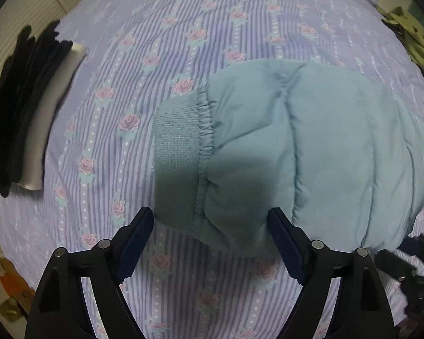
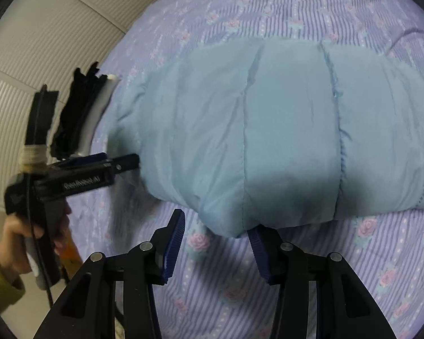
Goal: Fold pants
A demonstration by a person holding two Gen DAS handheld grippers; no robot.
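Observation:
Light blue padded pants [image 1: 311,147] lie flat on the floral striped bedsheet [image 1: 161,56], with a ribbed cuff [image 1: 178,152] at their left end. My left gripper [image 1: 212,220] is open, its jaws spread wide at the near edge by the cuff, holding nothing. In the right wrist view the pants [image 2: 282,130] fill the middle. My right gripper [image 2: 217,226] is open at the pants' near edge, its right fingertip [image 2: 257,234] just under the fabric edge. The left gripper [image 2: 124,163] shows there from the side, at the pants' left end.
A stack of folded black and white clothes [image 1: 25,107] lies at the bed's left edge, also seen in the right wrist view [image 2: 82,113]. A ribbed white wall [image 2: 42,42] runs beside the bed. Beige items [image 1: 410,36] sit at the far right.

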